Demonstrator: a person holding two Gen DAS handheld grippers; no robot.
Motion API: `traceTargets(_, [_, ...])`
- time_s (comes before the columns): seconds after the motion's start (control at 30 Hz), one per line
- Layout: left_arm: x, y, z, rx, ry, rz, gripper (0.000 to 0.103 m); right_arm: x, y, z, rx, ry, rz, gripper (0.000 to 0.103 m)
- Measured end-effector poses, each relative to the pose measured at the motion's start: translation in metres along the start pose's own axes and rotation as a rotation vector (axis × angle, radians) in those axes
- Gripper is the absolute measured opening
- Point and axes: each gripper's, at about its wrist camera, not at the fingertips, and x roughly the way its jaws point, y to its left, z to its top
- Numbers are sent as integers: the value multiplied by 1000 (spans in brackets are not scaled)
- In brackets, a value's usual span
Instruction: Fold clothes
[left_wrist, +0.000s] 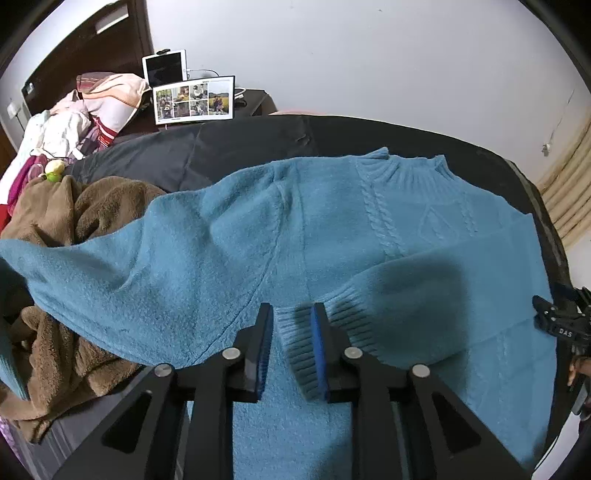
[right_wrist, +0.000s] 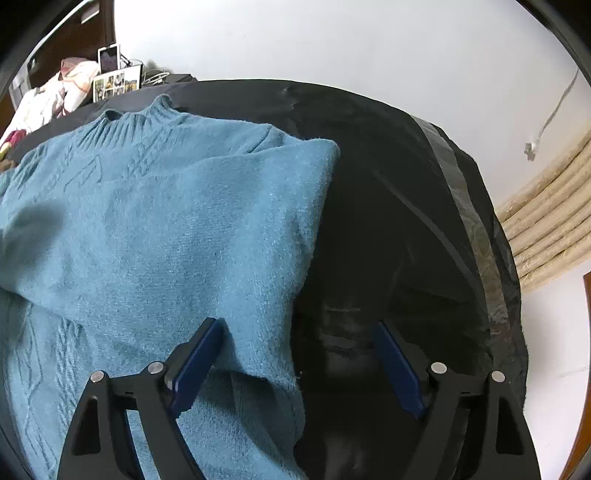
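Observation:
A blue knit sweater (left_wrist: 332, 229) lies front up on a black-covered bed (left_wrist: 240, 147), collar toward the wall. One sleeve is folded across the body, and its ribbed cuff (left_wrist: 295, 339) lies between the fingers of my left gripper (left_wrist: 291, 314). The jaws stand slightly apart, and the left pad is clear of the cuff. The other sleeve stretches left over a brown blanket. In the right wrist view my right gripper (right_wrist: 295, 332) is wide open and straddles the folded side edge of the sweater (right_wrist: 166, 221). One finger is over the knit, the other over the black cover. Nothing is held.
A brown fleece blanket (left_wrist: 74, 206) is bunched at the left. Behind it are piled pillows and clothes (left_wrist: 92, 110), a tablet (left_wrist: 164, 66) and a photo board (left_wrist: 194, 99). The right gripper's body (left_wrist: 561, 325) shows at the bed's right edge. Pale ribbed material (right_wrist: 546, 229) runs along the wall.

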Motion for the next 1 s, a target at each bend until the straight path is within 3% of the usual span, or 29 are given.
traceTargets(0.2, [10, -20, -1, 49, 27, -38, 45, 1, -3, 1, 13, 1, -1, 86])
traceTargets(0.37, [33, -31, -6, 80, 89, -9, 49, 3, 0, 2, 6, -3, -11, 87])
traceTargets(0.53, [37, -34, -9, 88, 90, -24, 68, 6, -2, 1, 20, -16, -9, 87])
traceTargets(0.7, [31, -32, -10, 89, 85, -30, 69, 8, -2, 3, 17, -19, -30, 91])
traceTargets(0.87, [18, -22, -19, 65, 70, -48, 76, 13, -7, 6, 38, -14, -34, 96])
traceTargets(1.0, [4, -10, -32, 8, 88, -155, 77, 13, -8, 4, 48, -14, -44, 99])
